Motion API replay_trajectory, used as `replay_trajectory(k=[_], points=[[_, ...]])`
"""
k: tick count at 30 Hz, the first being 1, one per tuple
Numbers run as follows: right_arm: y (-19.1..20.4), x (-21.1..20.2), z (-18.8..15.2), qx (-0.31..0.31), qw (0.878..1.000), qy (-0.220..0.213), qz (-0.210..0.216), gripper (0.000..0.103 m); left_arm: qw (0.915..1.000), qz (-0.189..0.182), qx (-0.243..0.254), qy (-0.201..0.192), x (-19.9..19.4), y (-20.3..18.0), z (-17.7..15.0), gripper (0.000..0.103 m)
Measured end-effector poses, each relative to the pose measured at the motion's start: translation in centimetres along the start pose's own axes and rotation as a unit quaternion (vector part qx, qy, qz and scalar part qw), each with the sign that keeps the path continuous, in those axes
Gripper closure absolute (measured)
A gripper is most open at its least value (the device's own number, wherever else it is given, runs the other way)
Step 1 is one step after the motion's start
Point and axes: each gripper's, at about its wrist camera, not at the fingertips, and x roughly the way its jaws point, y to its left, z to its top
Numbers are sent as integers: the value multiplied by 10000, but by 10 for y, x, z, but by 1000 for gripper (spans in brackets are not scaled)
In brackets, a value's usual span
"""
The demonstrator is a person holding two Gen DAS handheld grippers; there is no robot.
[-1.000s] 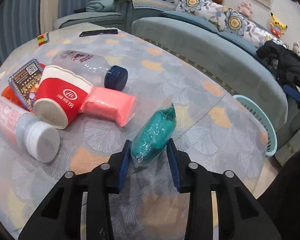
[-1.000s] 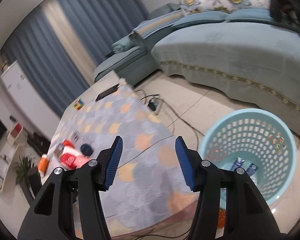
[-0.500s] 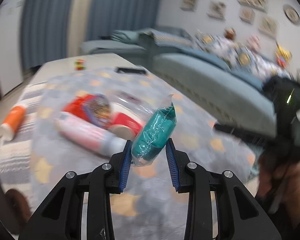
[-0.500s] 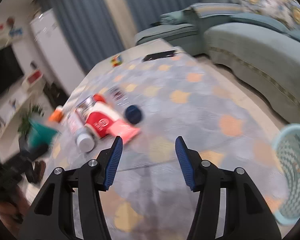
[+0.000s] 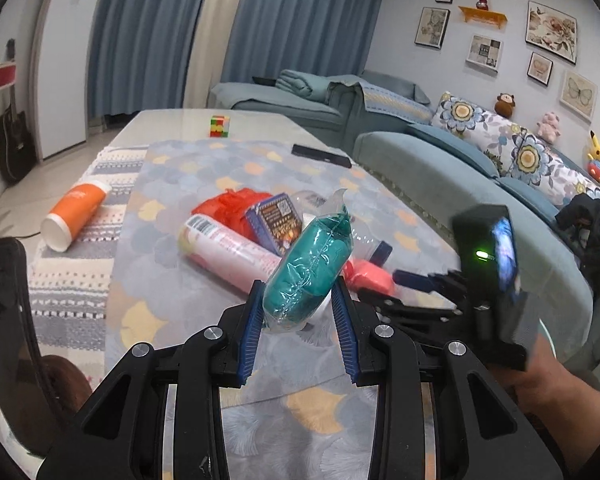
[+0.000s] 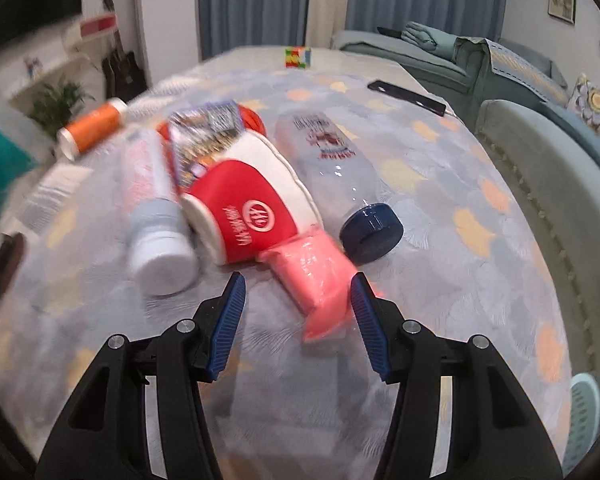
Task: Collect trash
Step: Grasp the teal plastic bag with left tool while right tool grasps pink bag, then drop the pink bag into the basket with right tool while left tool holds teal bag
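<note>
Left hand-held gripper [image 5: 297,320]: black frame with two blue ribbed fingers [image 5: 249,328] closed from either side on a teal plastic-wrapped packet [image 5: 308,276], which stands tilted up and to the right between them. Right hand-held gripper [image 6: 298,322]: fingers [image 6: 228,320] spread wide and level, the right one just beside a pink packet [image 6: 314,280], with no contact that can be confirmed. In the left wrist view the right hand-held gripper also appears at the right, carried by the person's bare hand [image 5: 556,392].
</note>
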Motion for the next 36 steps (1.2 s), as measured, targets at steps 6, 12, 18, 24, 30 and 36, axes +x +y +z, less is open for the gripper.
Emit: replay_trajectory(k=[6, 12, 18, 24, 30, 36], points=[[-12, 9, -1, 215, 9993, 106, -272, 67, 9999, 8, -53, 109, 10, 4, -3, 71], [-33, -22, -11, 659, 9976, -211, -24, 69, 9999, -68, -29, 83, 13, -3, -3, 71], [-67, -71, -29, 1136, 9924, -474, 82, 69, 9993, -367, 56, 95, 18, -20, -2, 71], [-99, -129, -41, 1452, 9838, -1039, -164, 69, 9960, -709, 531, -79, 15, -57, -1, 71], [-135, -169, -59, 1823, 9725, -1313, -607, 69, 9910, -960, 932, -20, 22, -96, -8, 71], [-172, -195, -78, 2086, 9617, -1512, -938, 69, 9855, -1269, 1123, 75, 29, -127, -15, 71]])
